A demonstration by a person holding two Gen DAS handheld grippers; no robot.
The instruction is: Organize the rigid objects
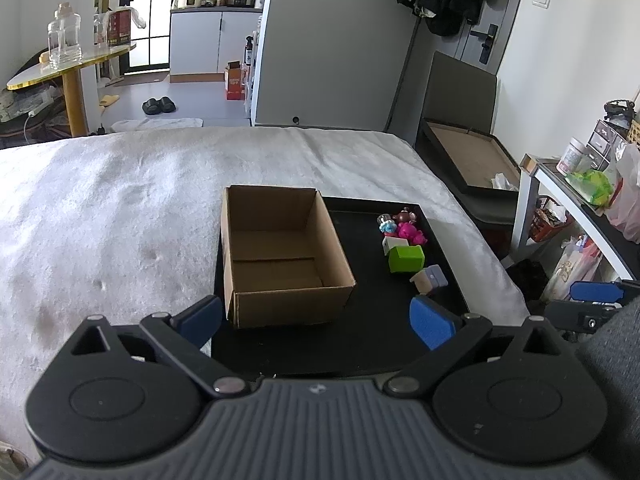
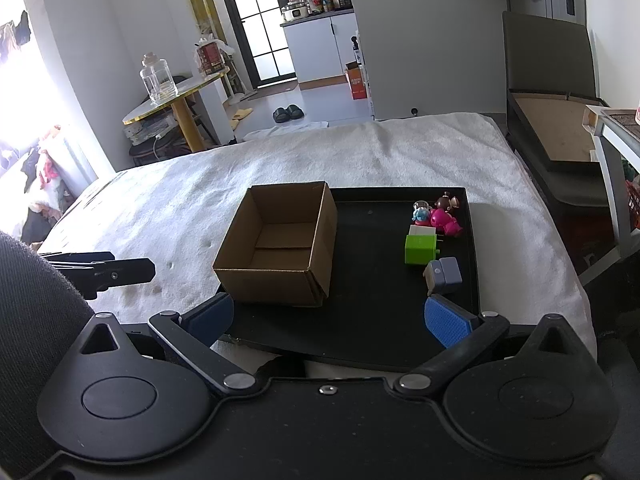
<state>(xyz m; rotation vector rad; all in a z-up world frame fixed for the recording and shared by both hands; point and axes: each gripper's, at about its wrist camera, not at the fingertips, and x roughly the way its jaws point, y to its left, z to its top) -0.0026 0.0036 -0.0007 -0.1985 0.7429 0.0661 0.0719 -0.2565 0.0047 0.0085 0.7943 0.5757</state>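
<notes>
An empty open cardboard box (image 1: 280, 256) (image 2: 280, 240) stands on the left part of a black tray (image 1: 372, 340) (image 2: 376, 312) on a white blanket. Along the tray's right side lie small toys: a green block (image 1: 406, 258) (image 2: 420, 249), a grey-blue and beige block (image 1: 429, 279) (image 2: 443, 274), a white block (image 1: 394, 243), a pink figure (image 1: 410, 232) (image 2: 444, 220), a brown figure (image 1: 404, 215) (image 2: 446, 202). My left gripper (image 1: 316, 320) hangs open before the box. My right gripper (image 2: 330, 316) is open too, nothing between its fingers.
The white blanket (image 1: 120, 208) covers the bed around the tray. A dark bin with a cardboard bottom (image 1: 468, 156) stands at the far right, beside a cluttered shelf (image 1: 580, 184). A round table with a glass jar (image 2: 158, 80) is at the far left.
</notes>
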